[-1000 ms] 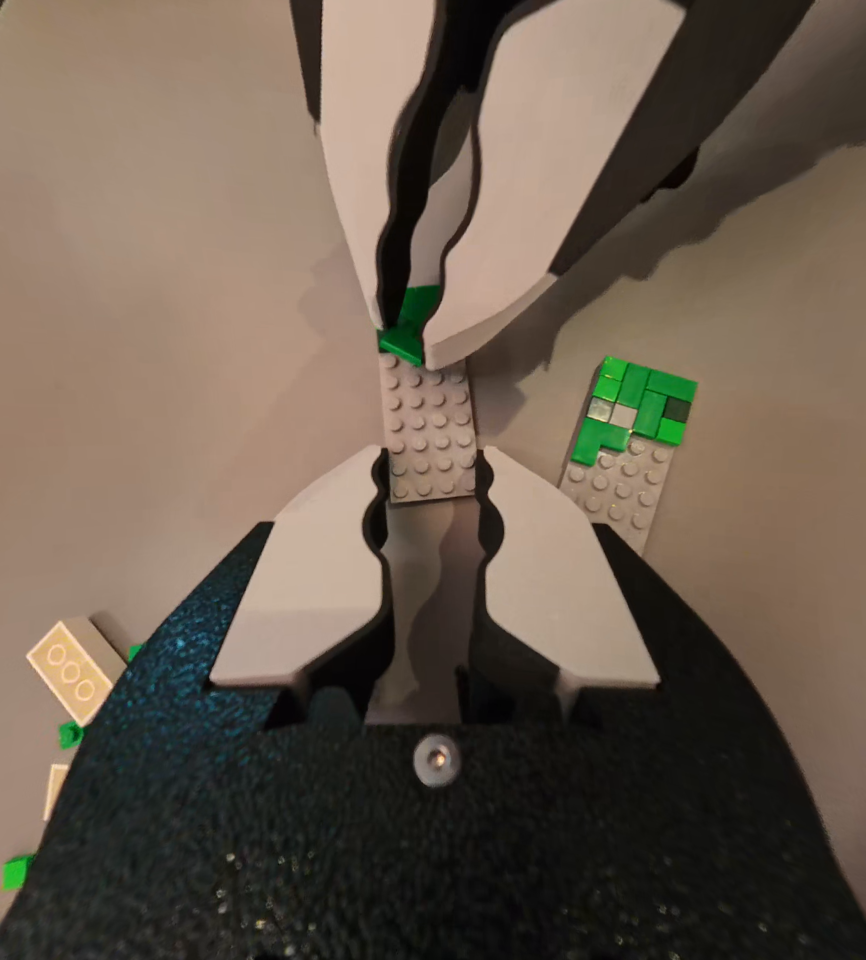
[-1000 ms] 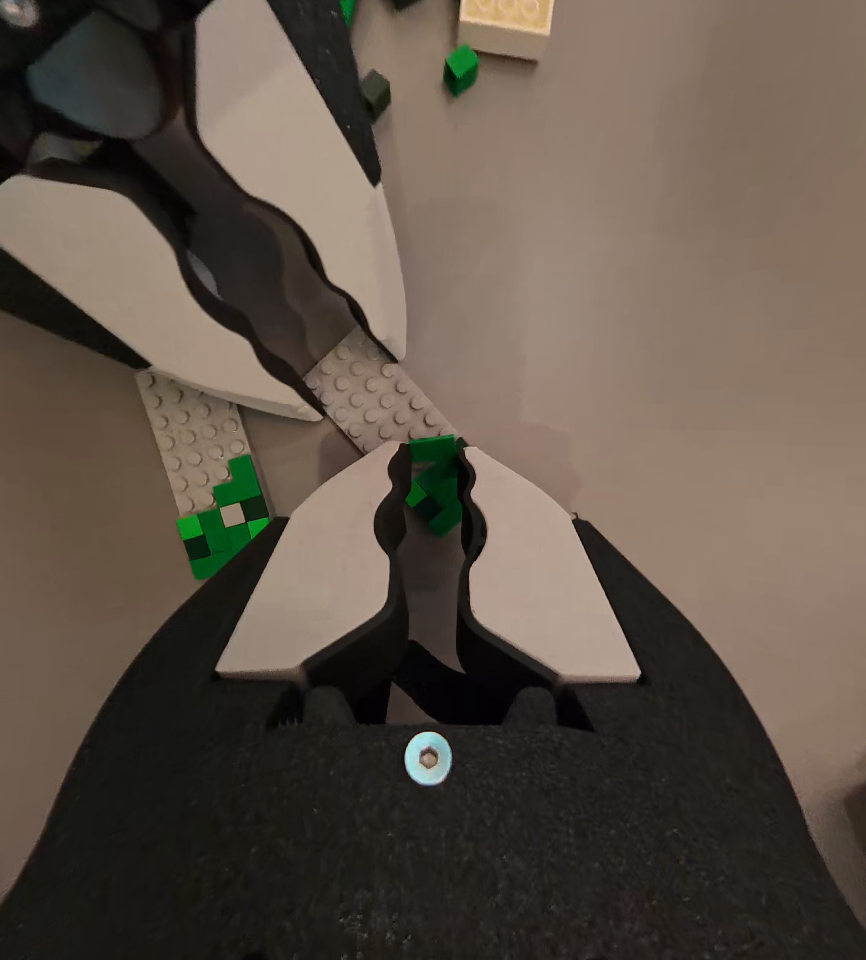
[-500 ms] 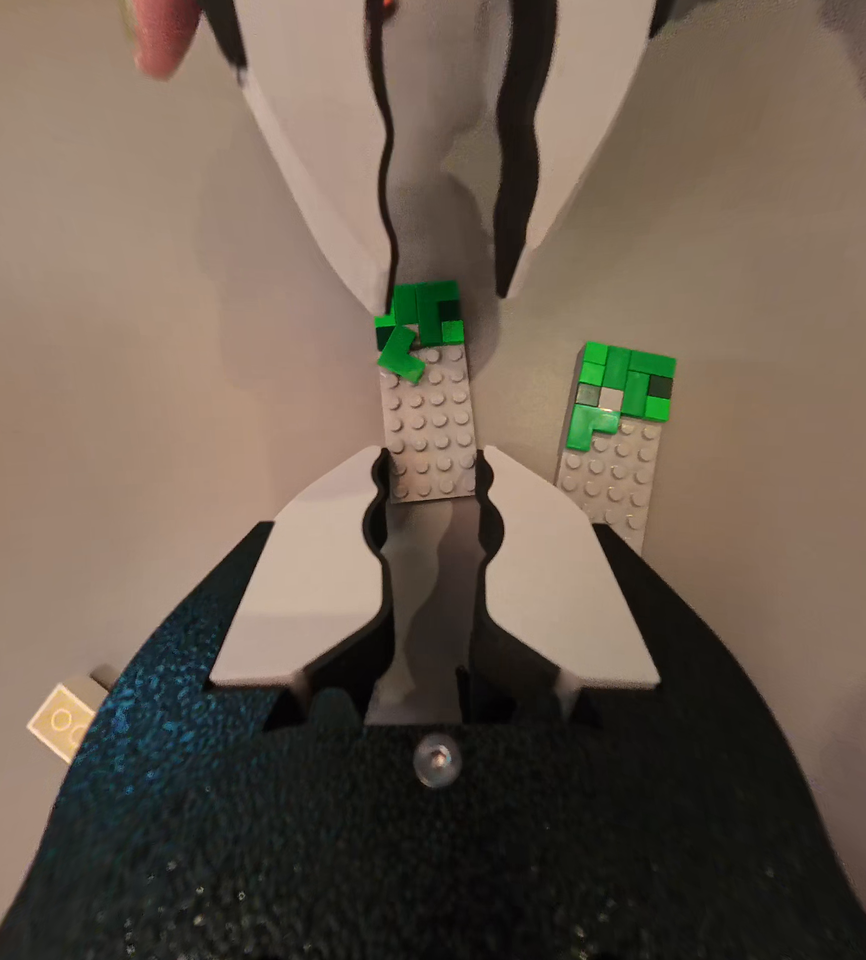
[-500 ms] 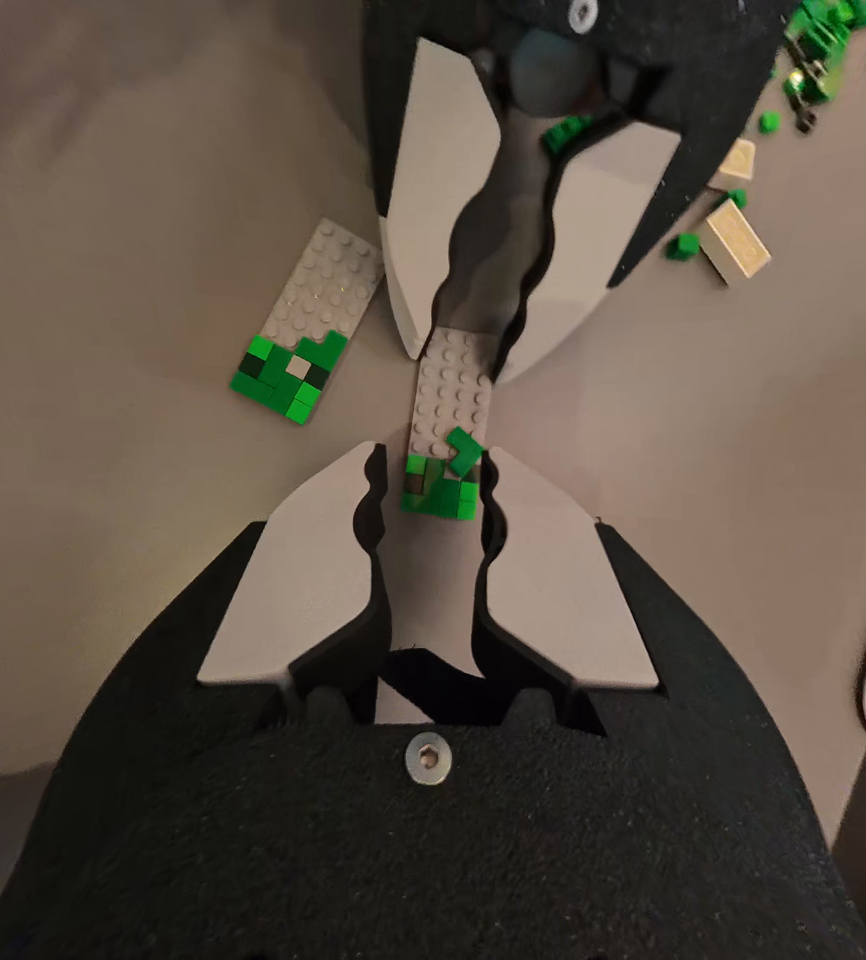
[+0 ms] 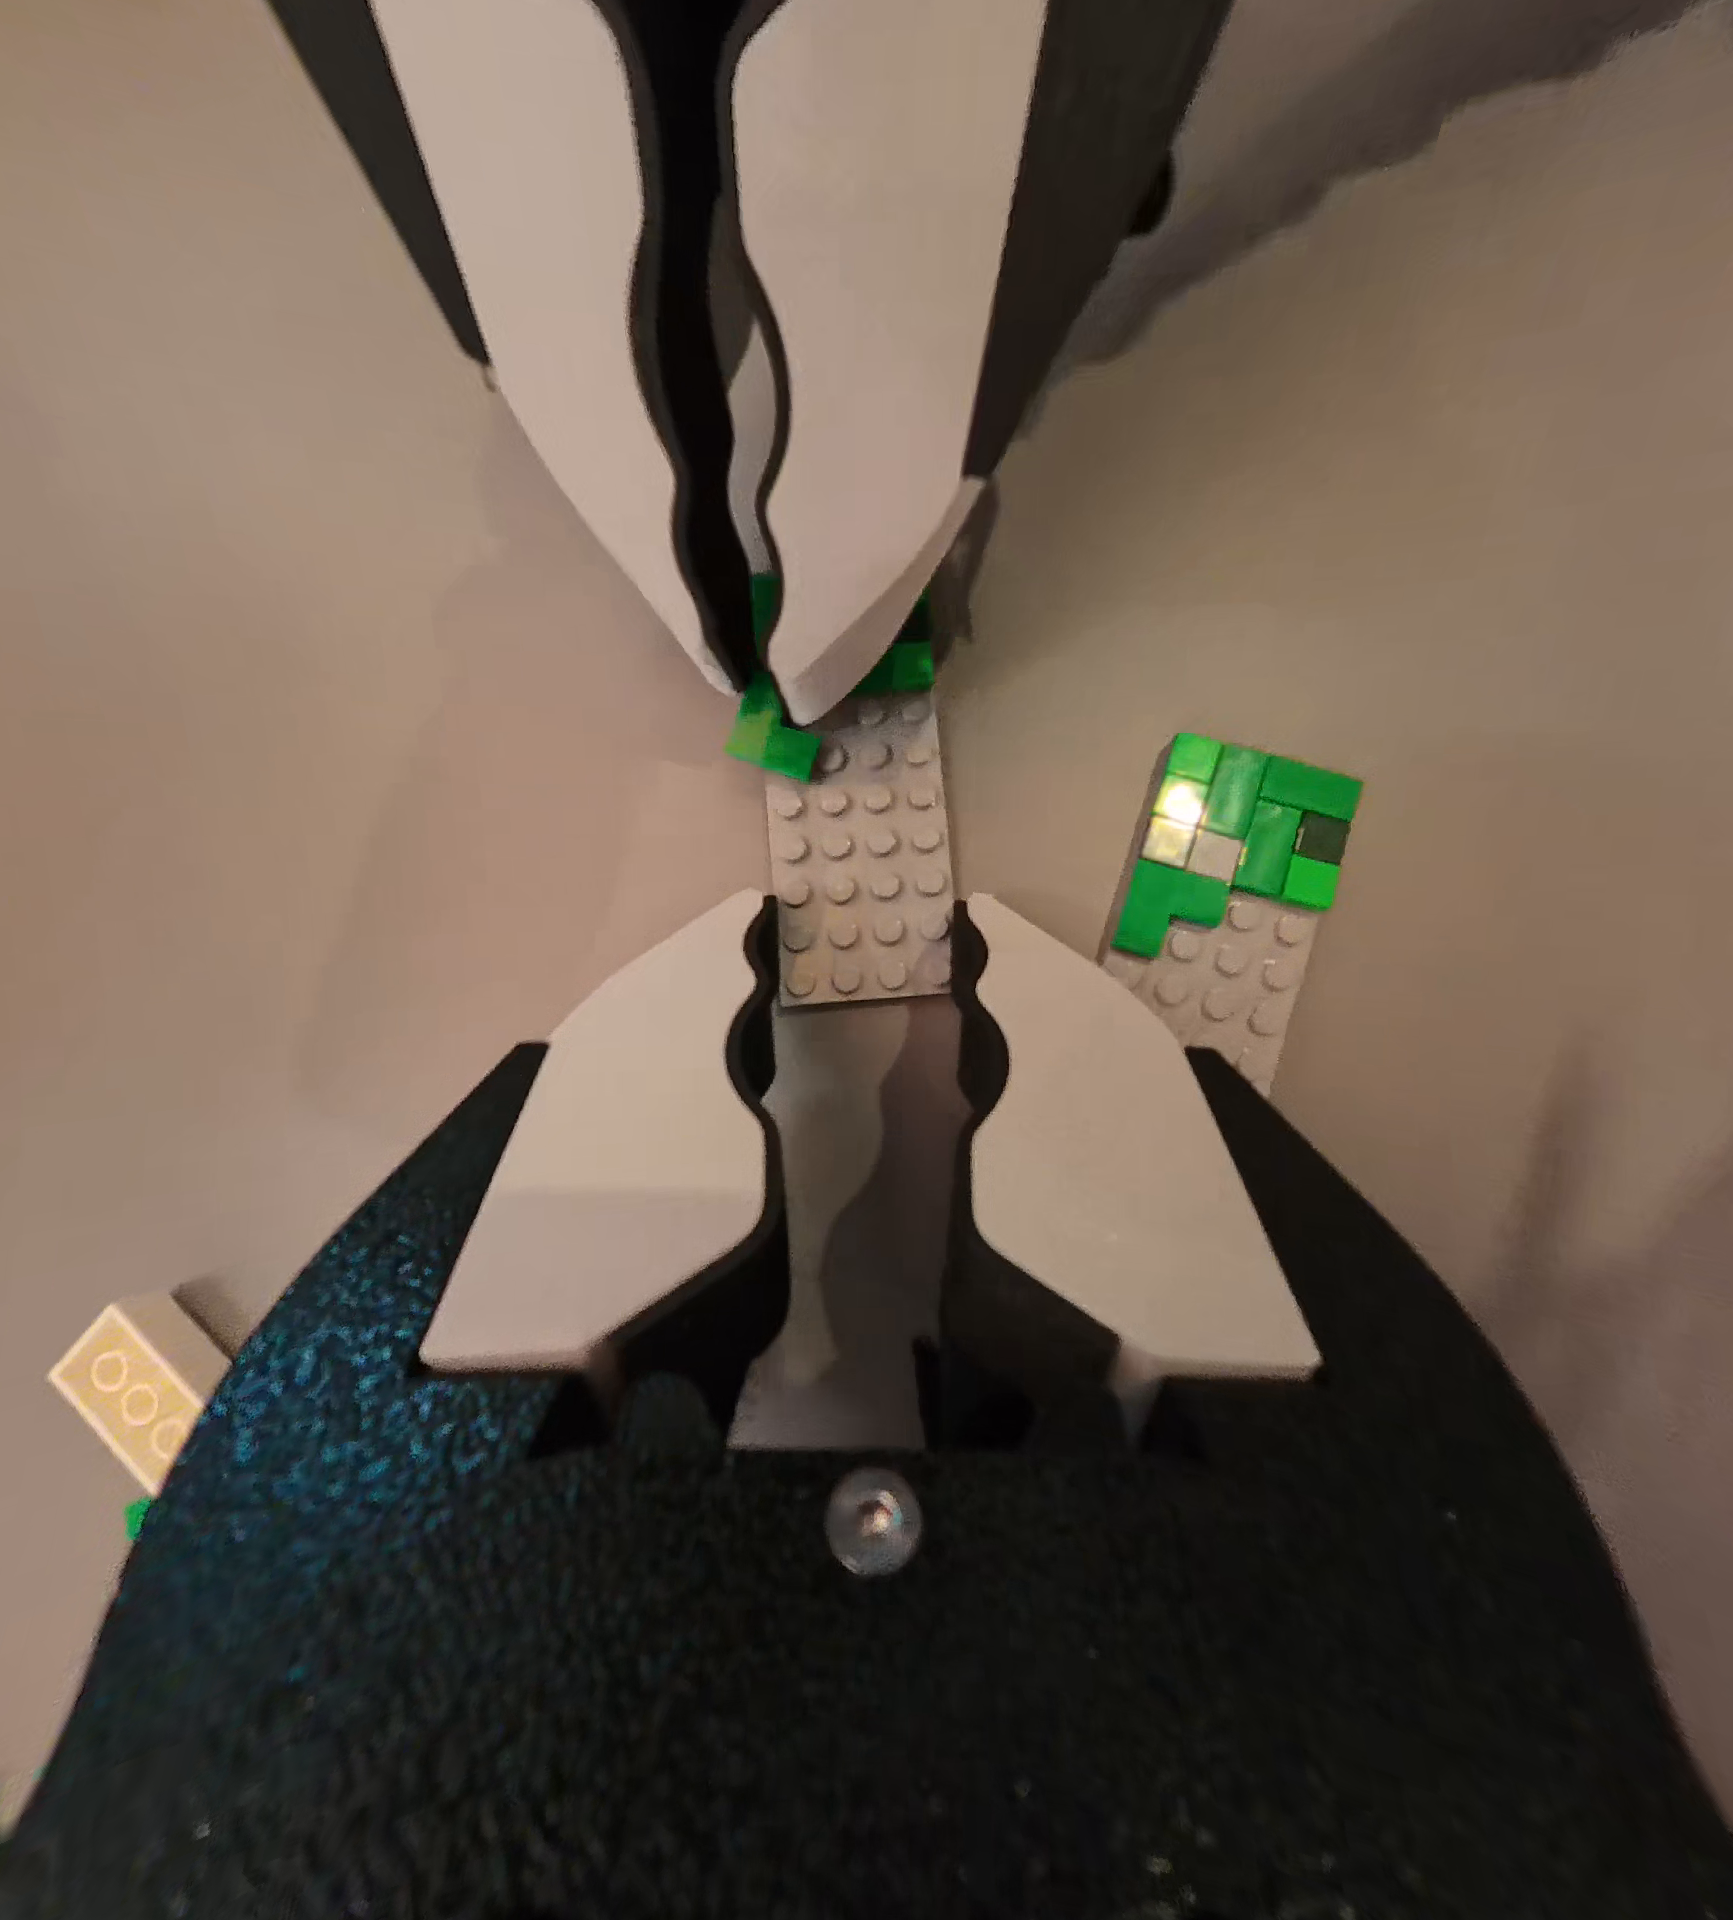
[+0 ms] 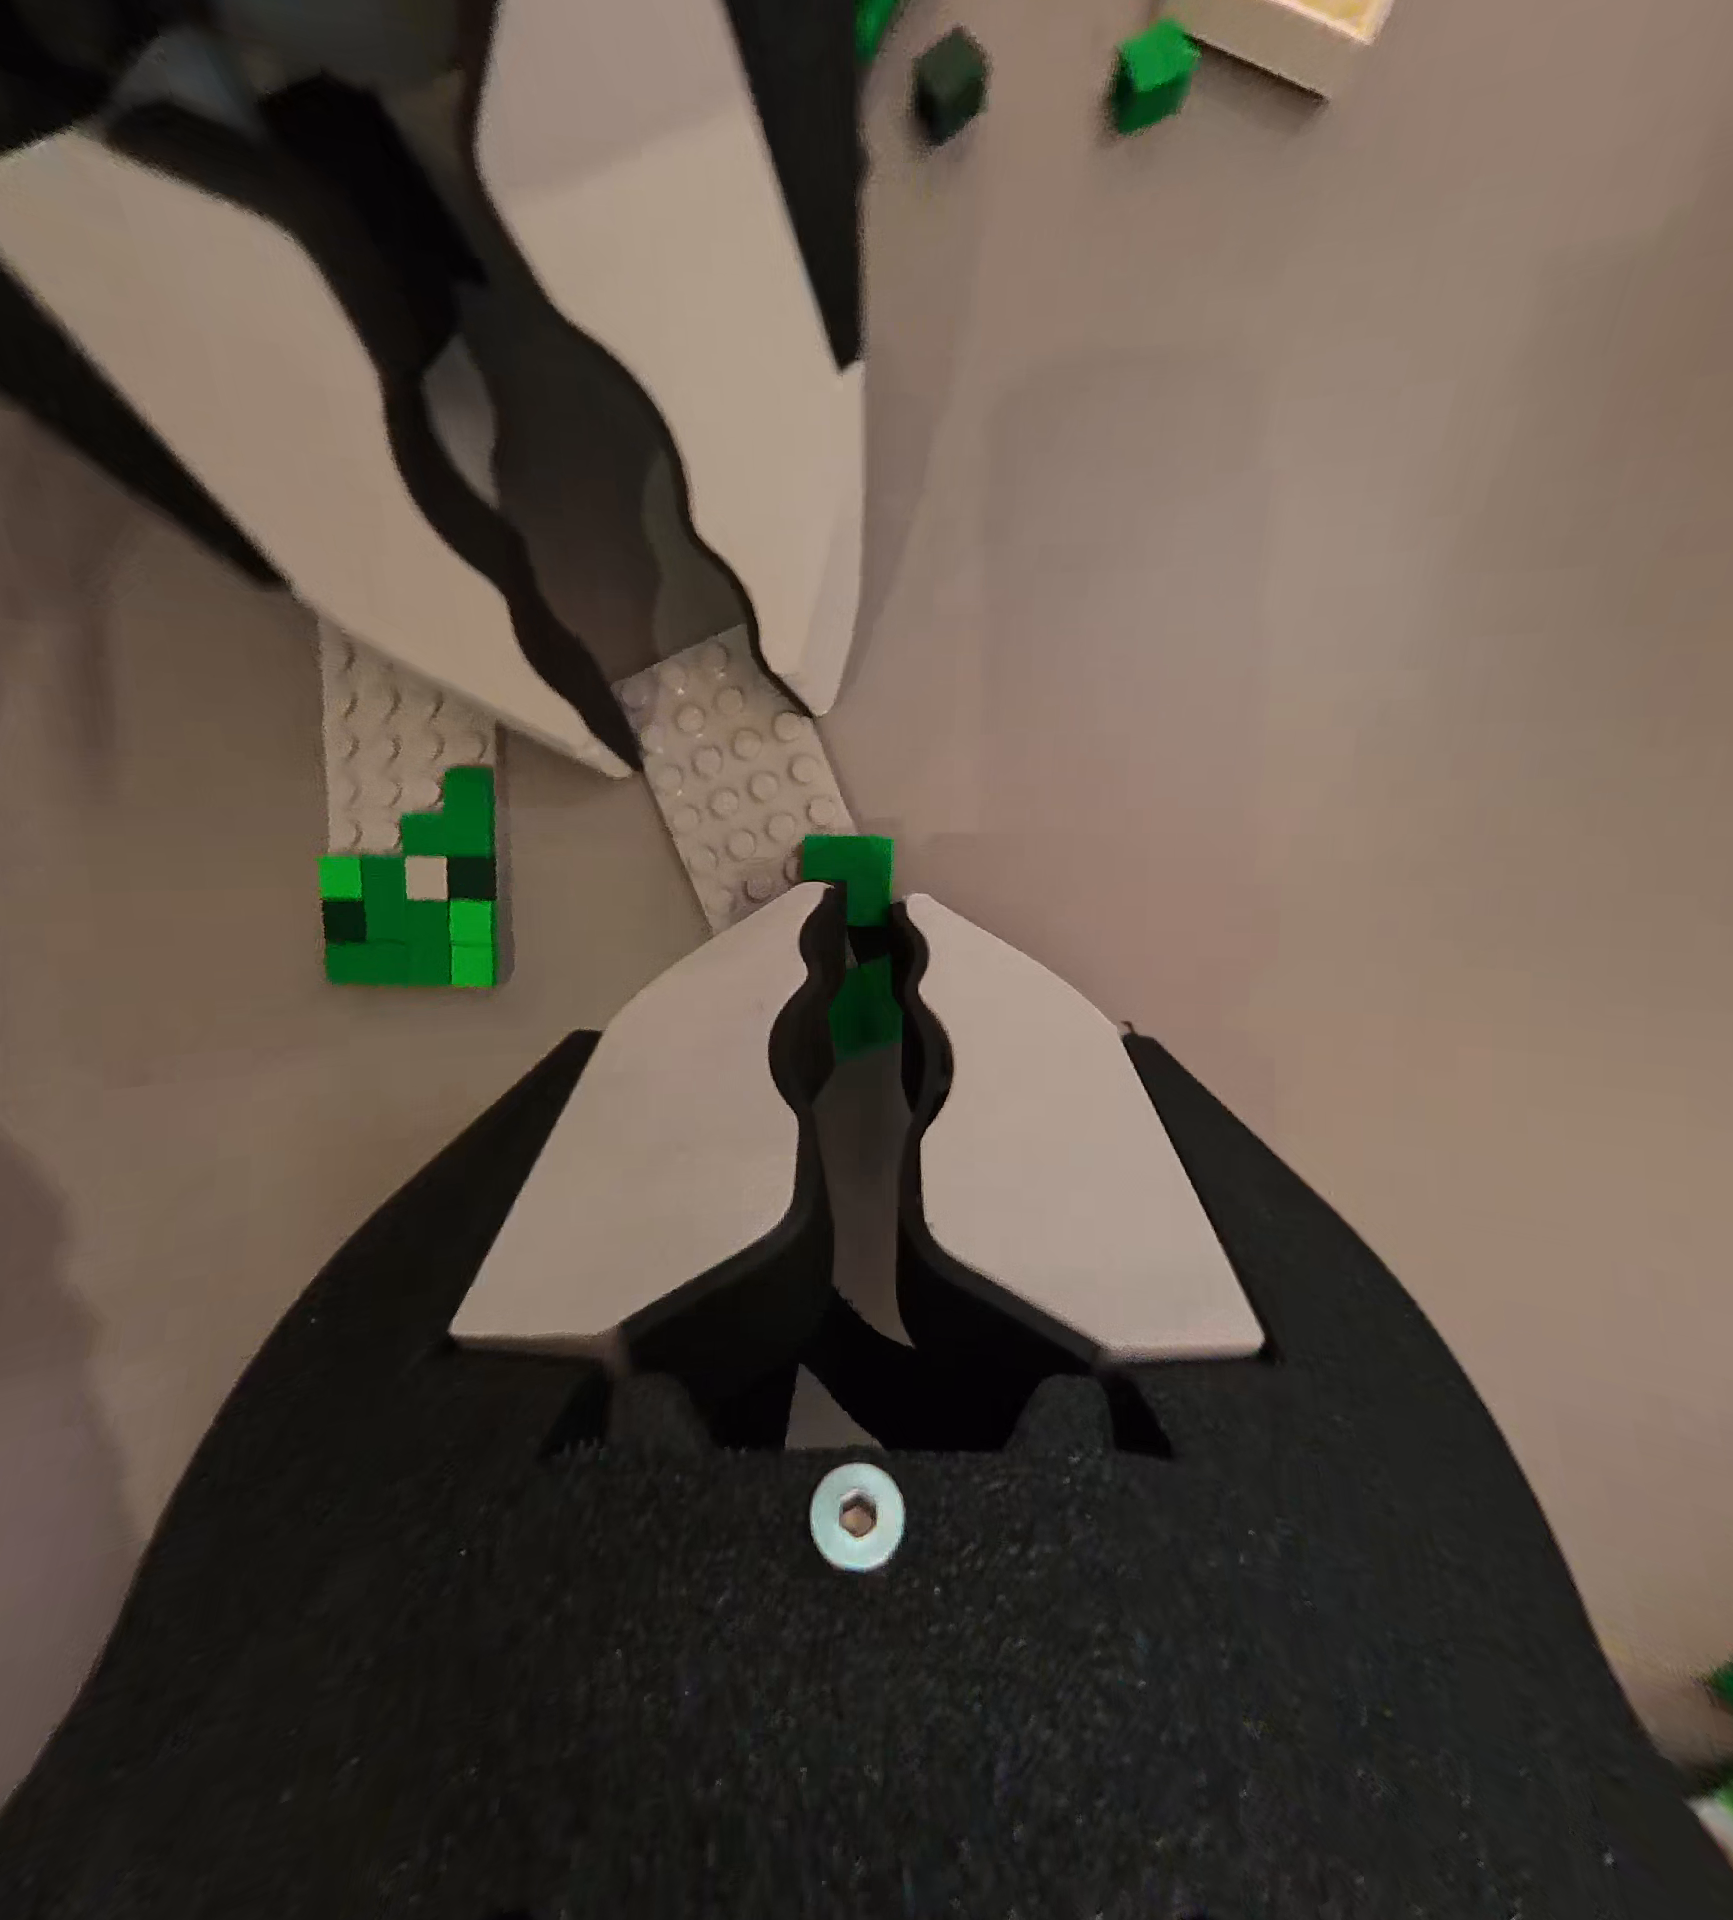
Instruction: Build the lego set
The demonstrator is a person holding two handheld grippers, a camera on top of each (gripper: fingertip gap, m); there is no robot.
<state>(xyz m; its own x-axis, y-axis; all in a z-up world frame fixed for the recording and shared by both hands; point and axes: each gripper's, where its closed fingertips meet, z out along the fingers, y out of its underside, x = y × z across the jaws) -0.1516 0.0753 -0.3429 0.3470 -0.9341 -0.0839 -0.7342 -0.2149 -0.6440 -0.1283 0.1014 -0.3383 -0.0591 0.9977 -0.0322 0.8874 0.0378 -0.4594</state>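
Here, studded grey plate (image 5: 862,883), green L-tile (image 5: 774,740).

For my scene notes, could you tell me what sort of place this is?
Probably an indoor hobby tabletop: a plain grey table, studded grey plates part-tiled in green, and loose bricks scattered about.

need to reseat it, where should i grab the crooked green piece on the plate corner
Pinch the green piece across its two outer edges, coming from above with the right gripper. It is thin, L-shaped, lies skewed and overhangs the corner of the grey plate, so its edges there are free.
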